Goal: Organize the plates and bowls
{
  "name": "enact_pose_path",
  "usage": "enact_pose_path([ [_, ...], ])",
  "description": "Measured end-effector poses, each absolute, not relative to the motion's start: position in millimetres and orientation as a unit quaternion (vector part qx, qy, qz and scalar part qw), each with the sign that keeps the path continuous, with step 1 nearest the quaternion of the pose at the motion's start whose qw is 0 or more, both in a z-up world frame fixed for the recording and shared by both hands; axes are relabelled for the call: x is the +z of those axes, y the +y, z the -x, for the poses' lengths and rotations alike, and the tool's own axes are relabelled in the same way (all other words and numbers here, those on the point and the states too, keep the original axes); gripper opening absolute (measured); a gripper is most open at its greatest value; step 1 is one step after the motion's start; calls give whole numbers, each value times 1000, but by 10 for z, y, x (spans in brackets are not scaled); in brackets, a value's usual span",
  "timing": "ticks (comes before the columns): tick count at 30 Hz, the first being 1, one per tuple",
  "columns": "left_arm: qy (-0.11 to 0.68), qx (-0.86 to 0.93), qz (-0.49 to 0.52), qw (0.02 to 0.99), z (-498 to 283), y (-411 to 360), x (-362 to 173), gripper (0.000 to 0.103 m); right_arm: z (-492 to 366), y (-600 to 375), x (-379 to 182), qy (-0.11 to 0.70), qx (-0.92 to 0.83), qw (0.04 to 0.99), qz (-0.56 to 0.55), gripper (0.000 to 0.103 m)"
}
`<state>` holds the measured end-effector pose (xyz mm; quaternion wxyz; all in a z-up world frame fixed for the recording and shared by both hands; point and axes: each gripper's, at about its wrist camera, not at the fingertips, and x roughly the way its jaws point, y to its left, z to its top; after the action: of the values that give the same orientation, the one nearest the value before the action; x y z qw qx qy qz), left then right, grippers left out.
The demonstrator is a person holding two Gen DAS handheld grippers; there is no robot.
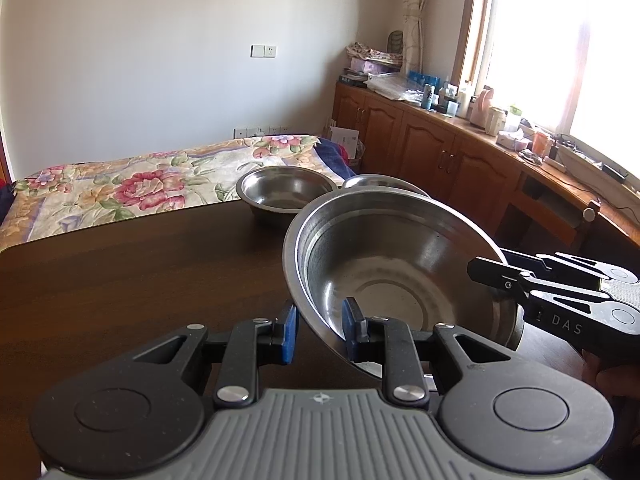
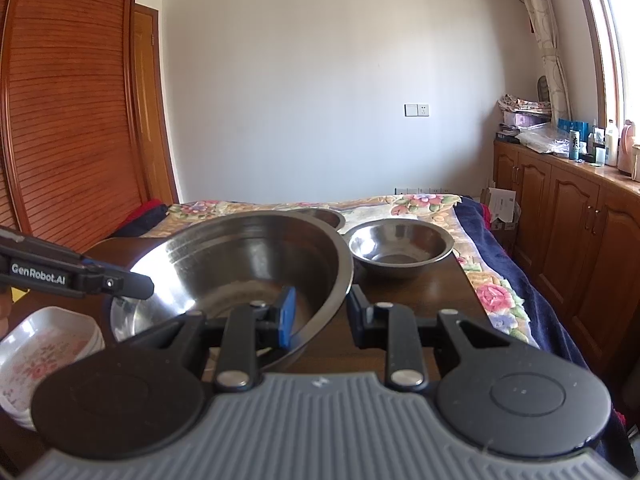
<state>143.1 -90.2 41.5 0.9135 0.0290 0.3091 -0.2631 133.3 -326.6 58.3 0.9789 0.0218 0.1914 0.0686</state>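
Straddling the near rim of the large steel bowl, the left tongs in the left wrist view have one blue pad outside the wall and one inside; the pads stand apart with the wall between them, and whether they actually pinch it I cannot tell. That bowl is tilted, its far side raised, with the dark counter beneath it, and the right tongs reach in at its right rim. Behind the large bowl sits a smaller steel bowl near the counter's far edge, and a third steel rim peeks out just behind the large one. In the right wrist view the right tongs likewise span the large bowl's rim, one pad inside and one outside, released rather than clenched as far as I can judge, since a clear gap shows beside the outer pad. Left of the large bowl a stack of white flowered plates rests by the counter's near corner; beyond the bowl stand one steel bowl and another partly hidden. By my reading the plates look gathered already, while the bowls remain separate, so nesting them is still to do.
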Motion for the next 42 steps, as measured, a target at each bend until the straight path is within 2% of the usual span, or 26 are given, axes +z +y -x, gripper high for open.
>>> enact_pose_path([
  [42, 320, -291, -40, 901, -786, -698, 199, 27, -816, -3201, 415, 228, 77, 970, -18, 30],
])
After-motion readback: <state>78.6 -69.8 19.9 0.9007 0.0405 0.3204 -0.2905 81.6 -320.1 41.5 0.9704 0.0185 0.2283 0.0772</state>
